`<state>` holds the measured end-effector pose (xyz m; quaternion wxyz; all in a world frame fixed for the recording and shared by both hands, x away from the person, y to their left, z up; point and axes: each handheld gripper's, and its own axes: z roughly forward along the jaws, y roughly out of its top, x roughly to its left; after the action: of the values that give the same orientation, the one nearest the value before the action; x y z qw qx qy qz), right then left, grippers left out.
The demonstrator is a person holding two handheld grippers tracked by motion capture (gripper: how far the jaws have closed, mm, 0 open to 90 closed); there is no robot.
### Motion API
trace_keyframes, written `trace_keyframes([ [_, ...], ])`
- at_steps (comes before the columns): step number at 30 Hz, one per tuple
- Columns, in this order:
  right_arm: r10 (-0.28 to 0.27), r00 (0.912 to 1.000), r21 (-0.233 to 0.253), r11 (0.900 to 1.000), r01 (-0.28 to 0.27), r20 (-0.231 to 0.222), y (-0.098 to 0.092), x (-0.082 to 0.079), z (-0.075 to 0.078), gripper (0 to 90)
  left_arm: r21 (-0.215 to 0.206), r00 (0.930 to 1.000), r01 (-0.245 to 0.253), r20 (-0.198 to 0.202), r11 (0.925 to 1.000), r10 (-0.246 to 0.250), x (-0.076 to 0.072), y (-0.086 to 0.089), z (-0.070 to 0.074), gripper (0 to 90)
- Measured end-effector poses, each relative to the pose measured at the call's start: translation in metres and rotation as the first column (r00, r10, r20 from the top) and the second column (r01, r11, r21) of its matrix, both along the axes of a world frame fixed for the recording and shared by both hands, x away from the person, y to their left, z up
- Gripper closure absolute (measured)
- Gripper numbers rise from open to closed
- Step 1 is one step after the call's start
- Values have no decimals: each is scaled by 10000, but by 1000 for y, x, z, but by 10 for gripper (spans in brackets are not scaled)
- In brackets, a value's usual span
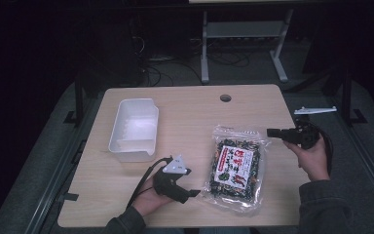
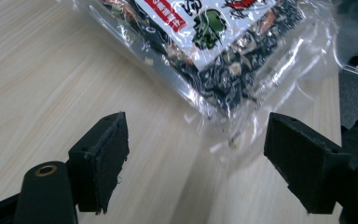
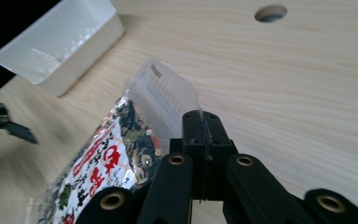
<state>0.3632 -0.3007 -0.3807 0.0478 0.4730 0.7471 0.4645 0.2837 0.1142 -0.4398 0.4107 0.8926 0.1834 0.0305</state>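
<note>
On the wooden table (image 1: 185,117) we see a clear packet (image 1: 236,168) of dark dried food with a white-and-red label, lying flat to the right of centre and near the front edge. The left gripper (image 1: 195,193), held in the person's left hand (image 1: 148,200), lies low at the packet's near-left corner; in the left gripper view its jaws stand wide apart, and the packet's crinkled clear corner (image 2: 242,126) lies on the table between and just beyond them — not touched by either pad. The right gripper (image 1: 271,132), in the right hand (image 1: 314,158), points left at the packet's far-right corner; in the right gripper view we see its jaws pressed together, their tips just beside the packet's clear sealed top edge (image 3: 168,93), though we cannot tell whether any film is pinched between them. A white tub (image 1: 134,127) stands well apart at the left — upright, its opening upward. A round hole (image 1: 225,98) pierces the table near its far edge.
</note>
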Motion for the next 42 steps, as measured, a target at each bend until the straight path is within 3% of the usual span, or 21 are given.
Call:
trace_keyframes([
  [7,342,9980,339,9988,-360,531,-1,-16,16,897,120,9999,32,-168,9999,-30,13,-21,-4,190],
  [8,496,9961,363,9980,-524,731,-1,-20,21,897,-79,9993,1,-378,10000,-4,20,-26,-5,192],
  [12,681,9924,542,9958,-739,1027,0,-26,27,897,-6,9977,46,-671,10000,-46,28,-33,-9,199],
  [15,832,9853,660,9934,-939,1489,2,-35,34,897,16,9947,52,-1030,10000,-50,34,-38,-15,208],
  [16,853,9835,722,9926,-978,1595,2,-37,35,897,-158,9908,90,-1352,9998,-110,38,-40,-18,212],
  [17,872,9820,784,9918,-1014,1676,2,-38,35,898,-158,9908,90,-1352,9998,-110,38,-40,-18,222],
  [18,884,9794,865,9907,-1054,1816,2,-41,36,897,-422,9844,250,-1731,9988,-319,40,-42,-20,229],
  [21,851,9761,1000,9892,-1068,2000,2,-45,36,897,-706,9794,283,-1976,9971,-418,42,-43,-22,259],
  [22,825,9738,1202,9867,-1098,2119,1,-49,35,897,-954,9734,433,-2202,9945,-636,43,-44,-21,295],
  [23,808,9732,1243,9862,-1094,2151,1,-49,34,897,-954,9734,433,-2202,9945,-636,43,-44,-21,317],
  [24,843,9727,1297,9850,-1142,2163,0,-50,33,897,-1227,9685,544,-2350,9909,-822,43,-46,-20,346],
  [27,802,9740,1203,9869,-1074,2119,0,-50,33,897,-1361,9683,568,-2340,9891,-878,43,-47,-17,408],
  [30,723,9740,1315,9860,-1022,2146,-3,-52,31,897,-1500,9638,639,-2473,9866,-1000,44,-45,-15,524],
  [31,704,9741,1383,9852,-1017,2149,-4,-54,30,897,-1531,9626,732,-2476,9855,-1100,44,-44,-13,606],
  [34,626,9752,1497,9841,-957,2123,-7,-54,26,896,-1386,9703,865,-2129,9866,-1150,40,-45,-9,670],
  [39,567,9762,1693,9811,-933,2091,-11,-55,22,885,-1315,9707,1075,-2004,9855,-1326,38,-44,-7,697],
  [40,609,9758,1689,9808,-976,2098,-12,-55,21,866,-1316,9704,1103,-1999,9852,-1353,38,-44,-7,697],
  [42,913,9751,1787,9755,-1284,2021,-10,-54,19,705,-1204,9722,1139,-1908,9862,-1356,37,-44,-7,701],
])
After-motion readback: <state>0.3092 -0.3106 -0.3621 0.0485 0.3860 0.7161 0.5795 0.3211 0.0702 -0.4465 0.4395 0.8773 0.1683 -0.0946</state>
